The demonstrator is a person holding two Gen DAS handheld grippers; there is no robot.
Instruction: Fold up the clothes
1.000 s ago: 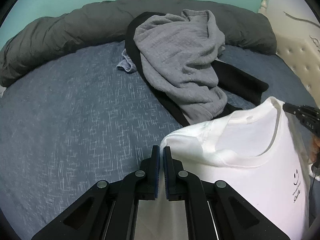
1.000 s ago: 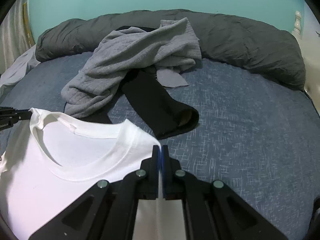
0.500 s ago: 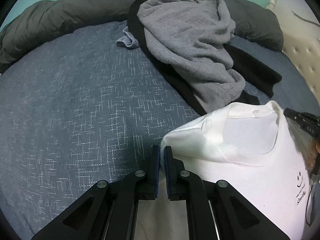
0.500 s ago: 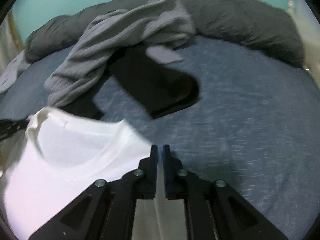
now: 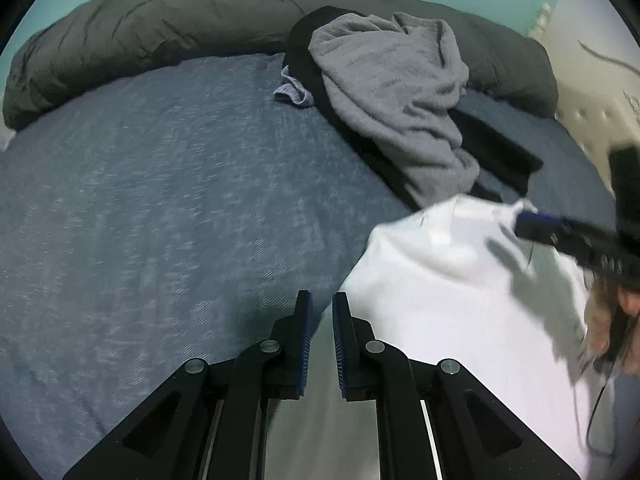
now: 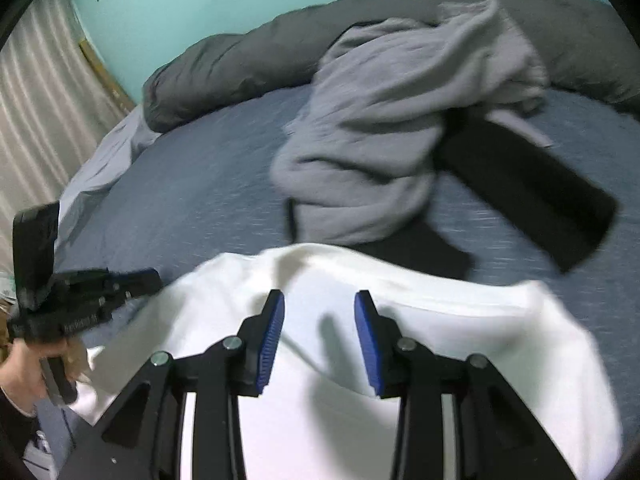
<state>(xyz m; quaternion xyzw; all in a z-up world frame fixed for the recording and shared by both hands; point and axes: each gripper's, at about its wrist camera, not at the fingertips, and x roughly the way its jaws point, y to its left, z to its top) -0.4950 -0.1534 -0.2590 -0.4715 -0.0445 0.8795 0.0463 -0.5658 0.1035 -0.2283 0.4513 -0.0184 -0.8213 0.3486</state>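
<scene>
The plain white cotton T-shirt [image 6: 420, 364] lay on a bed sheet of blue cloth flecked with pale dashes [image 5: 160, 184]. Behind it were a crumpled light grey knit garment [image 5: 396, 92], a flat black garment [image 6: 532, 188] and a dark grey rolled duvet [image 5: 160, 28], against a teal painted wall [image 6: 200, 0]. Each black hand-held gripper [image 6: 319, 316] carried blue pads [image 6: 366, 336].

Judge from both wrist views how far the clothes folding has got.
Done: the white cotton T-shirt lies on the blue bed sheet. In hand: nothing; both the left hand-held gripper and right hand-held gripper are open. Left: folding it, plus the crumpled grey knit garment and black garment.
</scene>
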